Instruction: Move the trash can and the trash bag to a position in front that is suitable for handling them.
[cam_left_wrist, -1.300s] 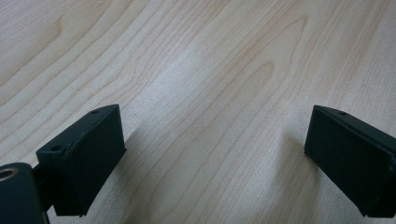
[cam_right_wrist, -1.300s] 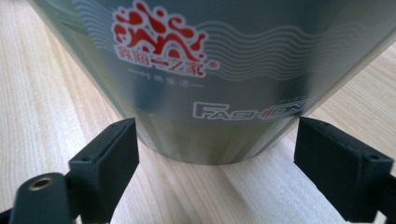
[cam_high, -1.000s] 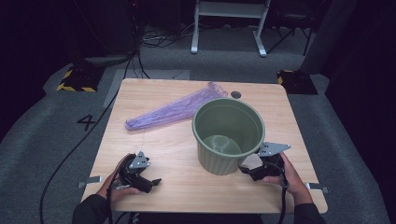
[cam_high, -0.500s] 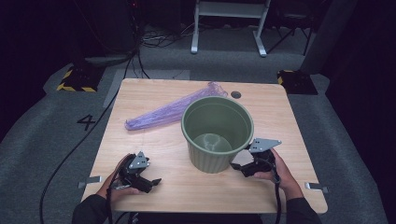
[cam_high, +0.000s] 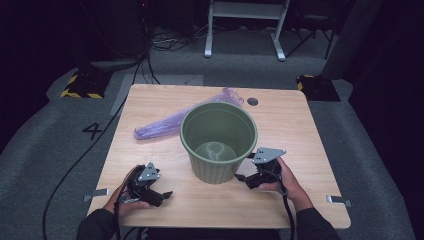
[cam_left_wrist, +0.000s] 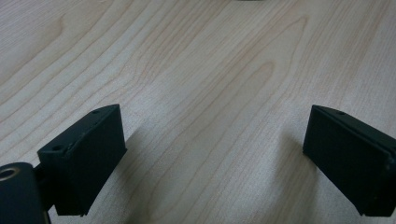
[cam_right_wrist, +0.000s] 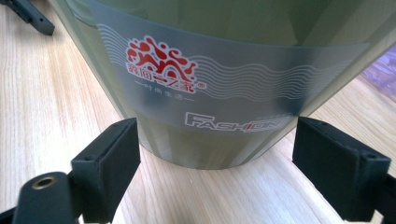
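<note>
A green plastic bin (cam_high: 218, 140) stands upright near the middle of the wooden table (cam_high: 310, 130), its mouth open and nothing in it. In the right gripper view the bin (cam_right_wrist: 224, 70) carries a label with a red logo. My right gripper (cam_high: 244, 177) is open at the bin's lower right side, and its jaws straddle the bin's base (cam_right_wrist: 217, 154). A rolled purple plastic bag (cam_high: 170, 122) lies behind the bin to the left. Near the front left edge my left gripper (cam_high: 160, 196) rests low over bare wood, open with nothing between the jaws (cam_left_wrist: 215, 158).
A small round dark grommet (cam_high: 252, 101) sits in the tabletop behind the bin. Cables trail from both grippers off the table's front edge. Yellow-and-black blocks (cam_high: 80, 86) and a white stand (cam_high: 245, 25) sit on the floor beyond the table.
The bin has slid to the left across the table, and my right gripper has moved left with it at its base. The left gripper has stayed put.
</note>
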